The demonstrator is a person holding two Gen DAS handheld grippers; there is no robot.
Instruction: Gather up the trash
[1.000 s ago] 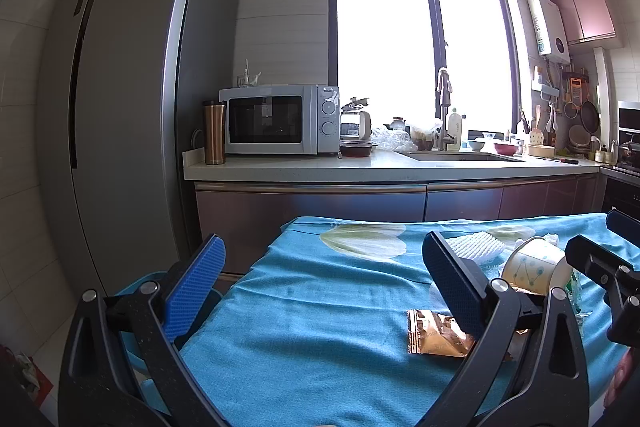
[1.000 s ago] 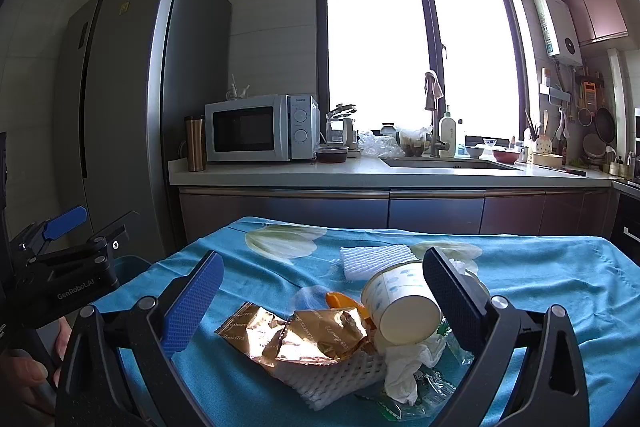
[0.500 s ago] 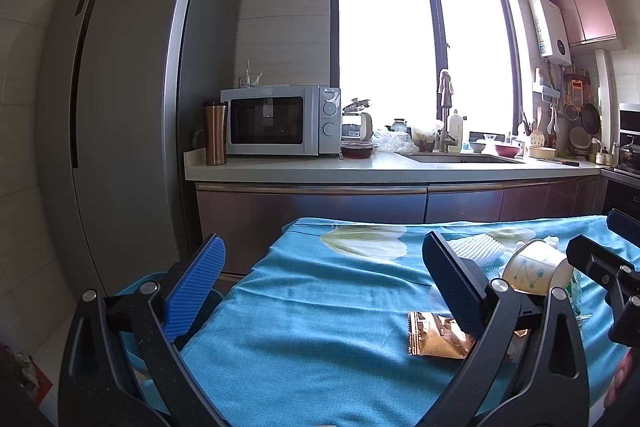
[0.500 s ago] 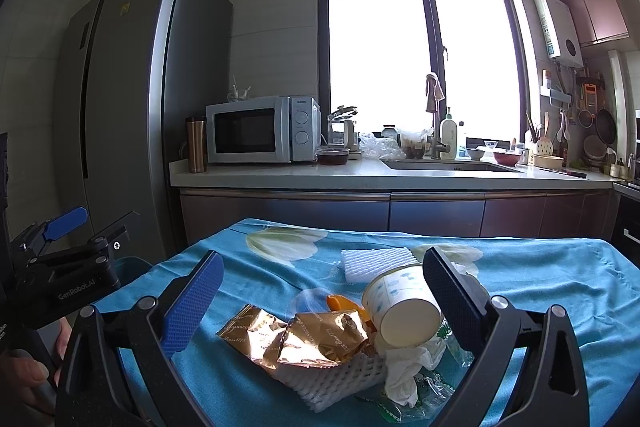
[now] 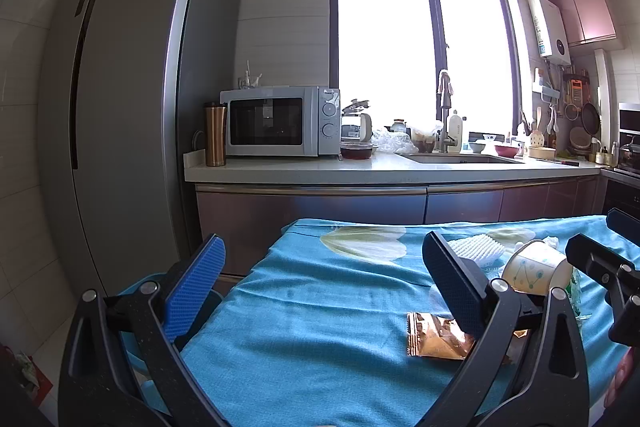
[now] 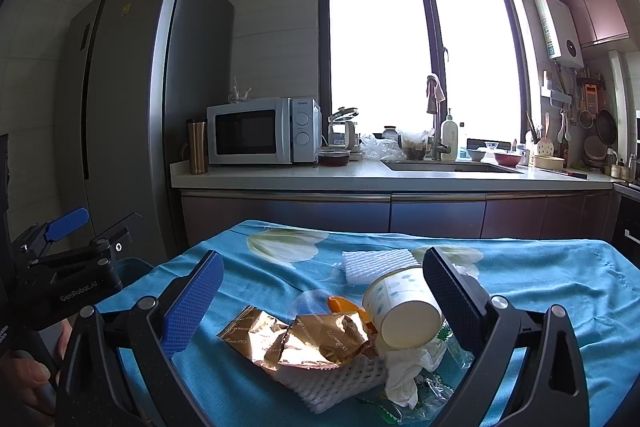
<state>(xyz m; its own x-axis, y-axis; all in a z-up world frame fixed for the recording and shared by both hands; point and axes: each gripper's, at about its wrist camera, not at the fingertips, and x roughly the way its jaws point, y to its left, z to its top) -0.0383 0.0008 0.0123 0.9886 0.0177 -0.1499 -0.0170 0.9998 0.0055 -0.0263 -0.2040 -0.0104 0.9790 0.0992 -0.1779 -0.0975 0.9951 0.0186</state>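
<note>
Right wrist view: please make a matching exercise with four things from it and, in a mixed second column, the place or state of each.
Things:
1. paper cup
2. gold wrapper
3. brown tumbler
4. white foam pad

Places or states:
A. on the counter, left of the microwave
B. lying on its side
C. crumpled, shiny, left of the cup
D. flat on the blue cloth, behind the cup

Pairs: 1-B, 2-C, 3-A, 4-D

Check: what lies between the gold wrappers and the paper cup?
Right wrist view: an orange piece pokes up between the gold wrappers and paper cup.
</note>
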